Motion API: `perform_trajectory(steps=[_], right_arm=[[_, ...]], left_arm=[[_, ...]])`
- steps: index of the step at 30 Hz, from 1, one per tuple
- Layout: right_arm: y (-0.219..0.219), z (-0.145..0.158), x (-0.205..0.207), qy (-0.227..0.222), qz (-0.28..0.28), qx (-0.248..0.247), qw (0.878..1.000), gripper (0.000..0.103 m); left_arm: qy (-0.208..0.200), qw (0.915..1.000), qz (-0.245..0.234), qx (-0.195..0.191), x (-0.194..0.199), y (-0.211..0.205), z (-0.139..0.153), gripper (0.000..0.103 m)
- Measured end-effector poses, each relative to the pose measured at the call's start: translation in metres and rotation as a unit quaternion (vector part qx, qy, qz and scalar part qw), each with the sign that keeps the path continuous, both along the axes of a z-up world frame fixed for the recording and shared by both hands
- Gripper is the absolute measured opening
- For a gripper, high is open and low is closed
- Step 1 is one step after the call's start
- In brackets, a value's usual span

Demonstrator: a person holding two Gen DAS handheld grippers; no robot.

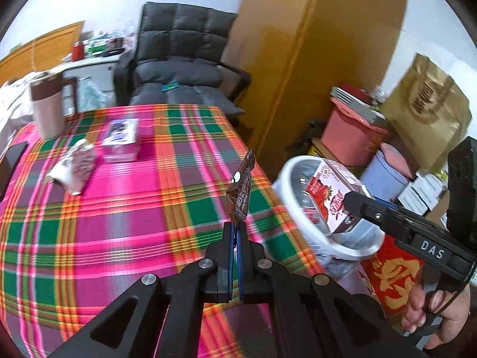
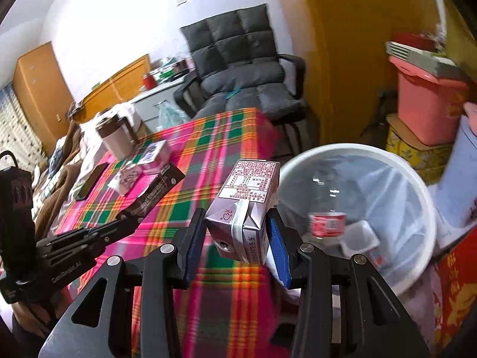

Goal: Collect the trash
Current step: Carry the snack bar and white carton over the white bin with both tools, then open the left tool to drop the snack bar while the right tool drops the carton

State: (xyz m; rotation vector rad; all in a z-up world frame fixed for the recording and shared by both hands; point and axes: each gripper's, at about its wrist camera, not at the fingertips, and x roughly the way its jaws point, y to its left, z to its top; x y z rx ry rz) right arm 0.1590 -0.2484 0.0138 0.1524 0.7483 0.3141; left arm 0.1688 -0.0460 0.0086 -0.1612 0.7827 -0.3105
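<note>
My left gripper (image 1: 235, 228) is shut on the lower end of a brown snack wrapper (image 1: 241, 189), which stands up above the plaid tablecloth (image 1: 119, 223). My right gripper (image 2: 238, 234) is shut on a small strawberry milk carton (image 2: 243, 208), its blue pads (image 2: 278, 241) against the carton's sides. In the left wrist view the carton (image 1: 331, 197) hangs at the near rim of a white lined bin (image 1: 286, 173), with the right gripper (image 1: 348, 207) reaching in from the right. The bin (image 2: 357, 152) holds a clear bottle with a red label (image 2: 328, 223). The left gripper (image 2: 128, 216) and wrapper (image 2: 156, 192) show at left.
On the table lie a crumpled printed paper cup (image 1: 74, 167), a pink box (image 1: 120, 143), a brown-lidded mug (image 1: 47, 107) and a dark phone (image 2: 91, 180). A grey padded chair (image 1: 179, 59) stands behind the table. Pink tubs (image 1: 351, 137), boxes and a gold bag (image 1: 426, 113) crowd the floor behind the bin.
</note>
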Motion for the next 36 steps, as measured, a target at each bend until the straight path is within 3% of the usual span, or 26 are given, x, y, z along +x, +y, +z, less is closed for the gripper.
perform_trajectory(steps=[14, 31, 35, 36], right_arm=[[-0.069, -0.013, -0.011, 0.022, -0.062, 0.009, 0.998, 0.044], [-0.093, -0.036, -0.006, 0.062, -0.076, -0.005, 0.995, 0.045], [-0.099, -0.034, -0.008, 0.056, -0.087, -0.002, 0.995, 0.049], [-0.101, -0.033, -0.009, 0.055, -0.088, -0.002, 0.995, 0.049]], left_arm=[[0.015, 0.9957, -0.09, 0.01, 0.019, -0.099, -0.006, 0.001], [0.052, 0.9903, -0.128, 0.017, 0.037, -0.143, -0.035, 0.001], [0.049, 0.9902, -0.13, 0.012, 0.04, -0.145, -0.036, 0.008], [0.05, 0.9901, -0.131, 0.009, 0.04, -0.145, -0.037, 0.016]])
